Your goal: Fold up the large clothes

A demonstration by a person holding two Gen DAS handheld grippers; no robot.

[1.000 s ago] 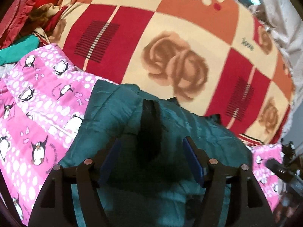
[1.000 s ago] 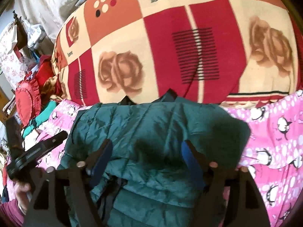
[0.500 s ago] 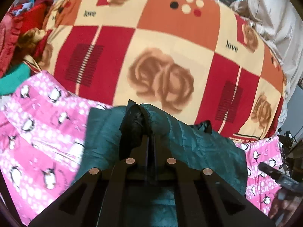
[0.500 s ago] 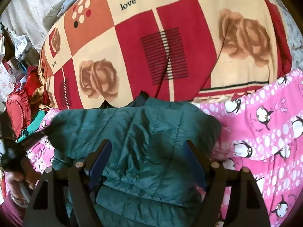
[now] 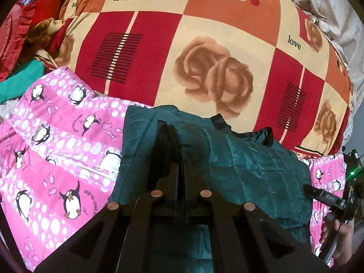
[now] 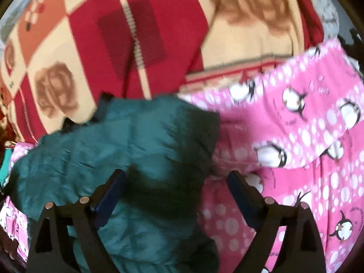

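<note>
A dark teal quilted jacket [image 5: 254, 166] lies on a pink penguin-print sheet [image 5: 56, 150]. My left gripper [image 5: 182, 166] is shut on a bunched fold of the jacket with a black trim. In the right wrist view the jacket [image 6: 127, 159] fills the lower left, blurred. My right gripper [image 6: 175, 182] is open just above the jacket's right edge, holding nothing. The right gripper also shows at the far right of the left wrist view [image 5: 327, 198], held in a hand.
A red, orange and cream blanket with roses [image 5: 204, 56] covers the bed behind the jacket. A heap of red and teal clothes [image 5: 25, 45] sits at the far left. Pale fabric [image 5: 341, 22] hangs at the upper right.
My left gripper closed on the jacket's black-trimmed fold and keeps hold of it. My right gripper stayed open and swung right toward the jacket's edge and the pink sheet.
</note>
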